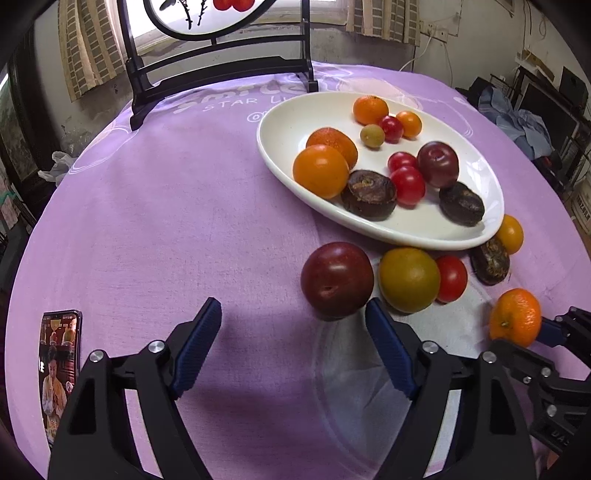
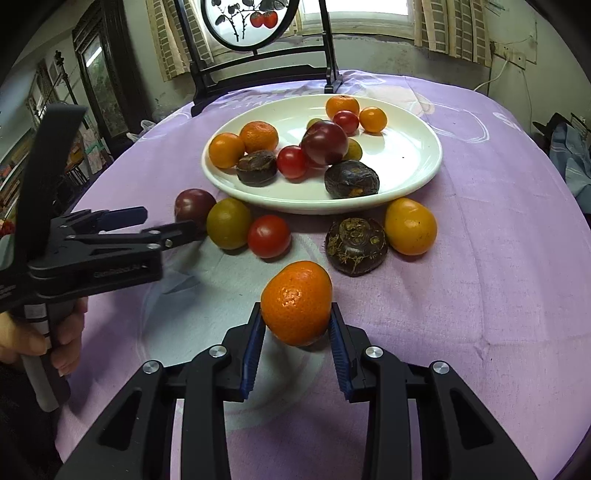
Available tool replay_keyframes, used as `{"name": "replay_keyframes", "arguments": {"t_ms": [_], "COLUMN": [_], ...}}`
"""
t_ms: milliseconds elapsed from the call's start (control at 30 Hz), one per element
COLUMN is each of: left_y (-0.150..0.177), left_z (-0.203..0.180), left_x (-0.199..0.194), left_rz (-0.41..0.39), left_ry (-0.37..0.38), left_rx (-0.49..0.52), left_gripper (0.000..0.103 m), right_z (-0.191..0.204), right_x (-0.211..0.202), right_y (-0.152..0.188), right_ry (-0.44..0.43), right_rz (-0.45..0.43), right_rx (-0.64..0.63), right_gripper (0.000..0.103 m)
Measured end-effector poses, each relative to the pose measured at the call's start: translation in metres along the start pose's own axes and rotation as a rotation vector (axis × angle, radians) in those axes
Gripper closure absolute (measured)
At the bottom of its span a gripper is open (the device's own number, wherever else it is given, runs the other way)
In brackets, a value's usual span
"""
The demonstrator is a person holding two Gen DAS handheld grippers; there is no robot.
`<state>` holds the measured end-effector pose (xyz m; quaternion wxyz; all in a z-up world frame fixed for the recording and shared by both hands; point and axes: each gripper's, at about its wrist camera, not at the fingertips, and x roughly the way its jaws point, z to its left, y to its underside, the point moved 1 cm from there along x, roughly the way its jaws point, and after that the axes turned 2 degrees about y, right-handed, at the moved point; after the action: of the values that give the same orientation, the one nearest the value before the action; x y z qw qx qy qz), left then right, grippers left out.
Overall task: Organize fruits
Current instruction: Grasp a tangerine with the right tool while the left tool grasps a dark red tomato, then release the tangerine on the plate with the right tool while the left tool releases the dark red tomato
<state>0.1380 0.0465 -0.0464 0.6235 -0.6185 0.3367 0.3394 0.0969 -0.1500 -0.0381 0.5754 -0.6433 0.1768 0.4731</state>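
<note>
- A round table draped in a lilac cloth carries a white oval ceramic plate and loose fruit.
- The right gripper is clamped on a bright orange mandarin; its blue-padded fingers press both sides of the fruit, which sits near the table's front, well short of the plate.
- The left gripper stands with its fingers spread wide and nothing between them, low over the cloth. Its right fingertip sits just beside a dark red plum lying on the cloth.
- Beside that plum, in a row in front of the plate's near rim, lie an olive-yellow round fruit and a red cherry tomato.
- Further right on the cloth rest a dark brown wrinkled flattened fruit and, just beside it, a yellow-orange oval fruit.
- On the plate sit several orange citrus fruits, red cherry tomatoes, another dark plum, small greenish fruits and two more dark brown wrinkled fruits.
- A black wooden stand holding a round painted panel rises at the table's far edge.
- A smartphone with a lit screen lies on the cloth to the left.
</note>
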Motion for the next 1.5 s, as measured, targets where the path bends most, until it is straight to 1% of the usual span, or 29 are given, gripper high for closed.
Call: {"name": "replay_keyframes", "arguments": {"t_ms": [67, 100, 167, 200, 233, 267, 400, 433, 567, 667, 800, 867, 933, 1000, 1100, 1200, 1400, 1433, 1467, 1500], "left_y": [0.000, -0.001, -0.003, -0.004, -0.006, -0.007, -0.004, -0.004, -0.011, -0.020, -0.041, -0.053, -0.064, -0.074, -0.085, -0.090, -0.101, -0.103, -0.104, -0.104], "left_z": [-0.002, -0.003, -0.005, -0.008, -0.012, -0.015, -0.015, -0.014, -0.010, -0.011, -0.016, -0.020, -0.024, -0.026, -0.030, -0.032, -0.040, -0.042, -0.042, -0.042], "left_x": [0.005, 0.009, 0.015, 0.015, 0.015, 0.014, 0.010, 0.004, -0.030, -0.051, -0.065, -0.062, -0.054, -0.041, -0.017, 0.000, 0.016, 0.018, 0.018, 0.016], "left_rz": [0.015, 0.020, 0.021, 0.001, -0.011, -0.013, -0.005, -0.015, -0.096, -0.131, -0.167, -0.168, -0.167, -0.146, -0.094, -0.064, -0.061, -0.060, -0.067, -0.081], "left_ry": [0.016, 0.032, 0.046, 0.046, 0.072, 0.080, 0.072, 0.075, 0.104, 0.139, 0.146, 0.138, 0.133, 0.118, 0.118, 0.129, 0.119, 0.116, 0.111, 0.106], "left_rx": [0.000, -0.001, 0.006, 0.023, 0.050, 0.067, 0.058, 0.046, 0.018, 0.004, 0.005, 0.002, -0.005, -0.015, -0.029, -0.043, -0.027, -0.024, -0.024, -0.024], "left_gripper": [0.025, 0.027, 0.035, 0.050, 0.058, 0.064, 0.065, 0.065, 0.065, 0.065, 0.064, 0.064, 0.064, 0.064, 0.064, 0.064, 0.063, 0.062, 0.057, 0.046], "right_z": [0.001, 0.001, 0.000, 0.000, -0.001, -0.002, -0.004, -0.004, -0.007, -0.008, -0.010, -0.013, -0.019, -0.028, -0.039, -0.047, -0.066, -0.070, -0.072, -0.074], "right_x": [-0.003, -0.004, -0.005, -0.005, -0.005, -0.006, -0.013, -0.015, -0.027, -0.036, -0.045, -0.044, -0.040, -0.031, -0.012, 0.002, 0.025, 0.027, 0.027, 0.025], "right_y": [0.000, 0.001, 0.000, 0.000, 0.000, 0.000, 0.000, 0.000, -0.006, -0.018, -0.040, -0.053, -0.066, -0.079, -0.094, -0.101, -0.109, -0.109, -0.109, -0.108], "right_ry": [-0.013, -0.017, -0.025, -0.026, -0.026, -0.025, -0.024, -0.024, -0.010, 0.004, 0.029, 0.029, 0.025, 0.016, 0.042, 0.054, 0.023, 0.001, -0.007, -0.006], "right_rz": [-0.009, -0.012, -0.016, -0.016, -0.017, -0.019, -0.036, -0.042, -0.076, -0.112, -0.167, -0.191, -0.197, -0.189, -0.168, -0.157, -0.129, -0.136, -0.148, -0.164], "right_rx": [-0.002, -0.003, -0.002, 0.001, 0.003, 0.006, 0.010, 0.009, 0.000, -0.025, -0.061, -0.065, -0.048, -0.028, -0.008, 0.011, 0.095, 0.118, 0.136, 0.151], "right_gripper": [0.068, 0.068, 0.068, 0.068, 0.068, 0.068, 0.068, 0.068, 0.068, 0.068, 0.068, 0.068, 0.068, 0.068, 0.068, 0.068, 0.067, 0.056, 0.048, 0.040]}}
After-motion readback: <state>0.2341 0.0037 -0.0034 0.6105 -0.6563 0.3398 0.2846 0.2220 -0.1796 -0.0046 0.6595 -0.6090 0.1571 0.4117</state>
